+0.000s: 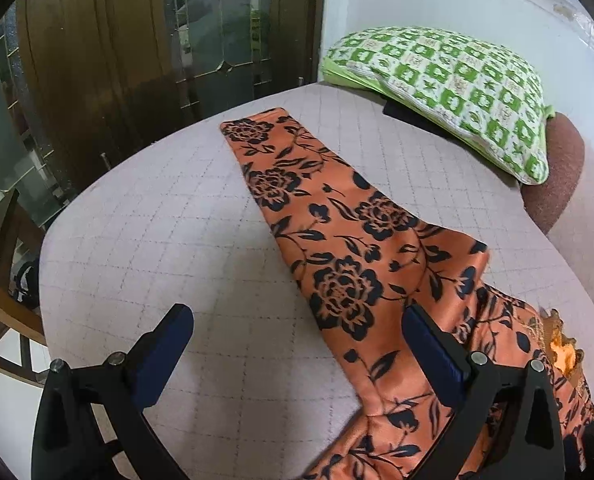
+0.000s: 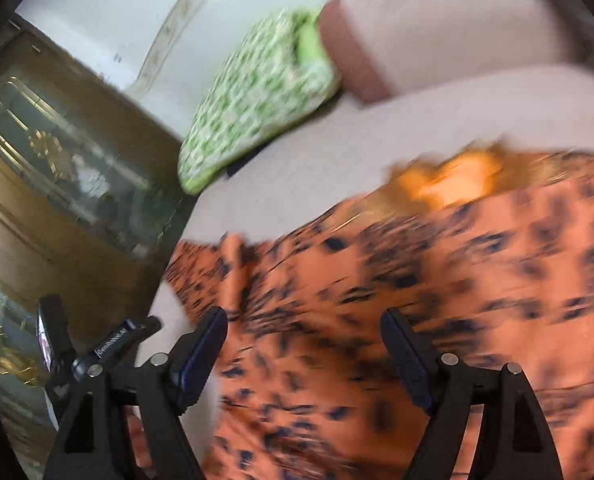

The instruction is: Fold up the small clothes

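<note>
An orange garment with a black flower print (image 1: 337, 248) lies on the pale quilted bed (image 1: 157, 232), one long part stretched toward the far edge. My left gripper (image 1: 297, 320) is open and empty just above the cloth's near part. In the right wrist view the same garment (image 2: 417, 300) fills the lower right, blurred by motion. My right gripper (image 2: 303, 320) is open above it, holding nothing. A gold-orange trim (image 2: 453, 180) shows at the garment's far edge.
A green-and-white patterned pillow (image 1: 457, 92) rests at the bed's far right, beside a brown bolster (image 1: 557, 172). A dark wooden cabinet with glass doors (image 1: 137, 48) stands past the bed's far edge. A wooden chair frame (image 1: 1, 272) is at the left.
</note>
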`<state>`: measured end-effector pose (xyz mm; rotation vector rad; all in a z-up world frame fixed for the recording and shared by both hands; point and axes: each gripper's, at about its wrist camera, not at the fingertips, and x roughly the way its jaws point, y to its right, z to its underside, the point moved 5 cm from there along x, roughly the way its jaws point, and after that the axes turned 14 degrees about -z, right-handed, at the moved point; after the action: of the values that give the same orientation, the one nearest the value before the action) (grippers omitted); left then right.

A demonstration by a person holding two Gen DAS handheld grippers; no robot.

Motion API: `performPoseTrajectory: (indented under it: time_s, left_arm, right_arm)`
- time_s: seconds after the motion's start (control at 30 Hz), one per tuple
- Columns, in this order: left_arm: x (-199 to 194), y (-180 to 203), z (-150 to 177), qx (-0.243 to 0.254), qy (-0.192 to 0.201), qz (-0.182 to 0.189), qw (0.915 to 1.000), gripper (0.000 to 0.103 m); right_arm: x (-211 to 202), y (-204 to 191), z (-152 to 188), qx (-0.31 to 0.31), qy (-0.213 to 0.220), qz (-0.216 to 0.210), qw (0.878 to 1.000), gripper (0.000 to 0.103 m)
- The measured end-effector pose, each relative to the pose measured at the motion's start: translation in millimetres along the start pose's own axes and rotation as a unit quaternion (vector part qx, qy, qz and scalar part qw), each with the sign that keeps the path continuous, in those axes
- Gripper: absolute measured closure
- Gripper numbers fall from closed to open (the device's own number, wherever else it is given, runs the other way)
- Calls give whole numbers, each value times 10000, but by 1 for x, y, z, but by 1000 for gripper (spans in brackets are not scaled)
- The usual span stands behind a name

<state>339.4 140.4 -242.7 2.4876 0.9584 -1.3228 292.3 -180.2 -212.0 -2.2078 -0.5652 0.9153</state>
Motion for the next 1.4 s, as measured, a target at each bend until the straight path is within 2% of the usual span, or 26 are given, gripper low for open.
performPoseTrajectory:
  time_s: [0.13, 0.27, 0.37, 0.43, 0.5, 0.57, 0.6, 0.63, 0.67, 0.73, 0.87, 0.93, 1.0, 1.07, 1.13, 1.2, 1.3, 1.4]
  left_arm:
    - [-10, 24, 7, 258, 63, 321, 9991, 0]
    - [-25, 56, 17, 676, 269, 578, 9957, 0]
    - [-31, 87, 28, 1032, 297, 863, 9905, 0]
    - [-29, 107, 38, 1307, 272, 944, 9865, 0]
    - [-24, 128, 48, 1650, 277, 833, 9824, 0]
    - [-13, 145, 58, 1999, 227, 618, 9776, 0]
    - [-6, 151, 64, 2148, 154, 475, 9754, 0]
    - [5, 157, 72, 2333, 18, 237, 9721, 0]
    - [13, 159, 76, 2448, -83, 82, 9695, 0]
    - [13, 159, 77, 2382, -43, 107, 9711, 0]
    - [7, 158, 77, 2415, -64, 225, 9701, 0]
    - [6, 158, 78, 2453, -54, 194, 9692, 0]
    - [3, 156, 84, 2503, -26, 205, 9679, 0]
    - [0, 155, 86, 2565, 21, 212, 9663, 0]
    - [-4, 152, 83, 2568, 97, 226, 9661, 0]
    - [-13, 144, 75, 2394, 211, 253, 9704, 0]
    - [-21, 127, 59, 2021, 274, 369, 9783, 0]
    - [-24, 103, 39, 1606, 317, 406, 9857, 0]
  right_arm:
    - [-73, 40, -14, 380, 616, 284, 9970, 21]
    - [-137, 88, -21, 855, 1227, 501, 9875, 21]
    - [-173, 123, -25, 1483, 1655, 258, 9747, 22]
    - [-179, 143, -27, 1883, 1800, -35, 9655, 22]
    - [-179, 166, -27, 2211, 1839, -164, 9576, 22]
    - [-171, 184, -26, 2438, 1756, 8, 9538, 23]
    - [-169, 201, -24, 2589, 1679, 283, 9508, 26]
    - [-168, 208, -24, 2638, 1668, 312, 9496, 30]
    - [-168, 215, -24, 2718, 1683, 228, 9473, 30]
    - [-173, 215, -29, 2852, 1758, 77, 9422, 30]
    - [-189, 199, -49, 2351, 2199, -127, 9467, 29]
    - [-185, 198, -57, 2245, 2210, -171, 9489, 29]
    - [-172, 214, -64, 2326, 2104, -104, 9495, 29]
    - [-166, 240, -61, 2632, 2013, 137, 9434, 29]
    - [-168, 248, -60, 2780, 2119, -57, 9369, 29]
    - [-172, 236, -63, 2839, 2069, -60, 9362, 28]
    - [-175, 207, -61, 2616, 1994, -357, 9437, 28]
    - [-160, 175, -48, 2568, 1612, -838, 9492, 28]
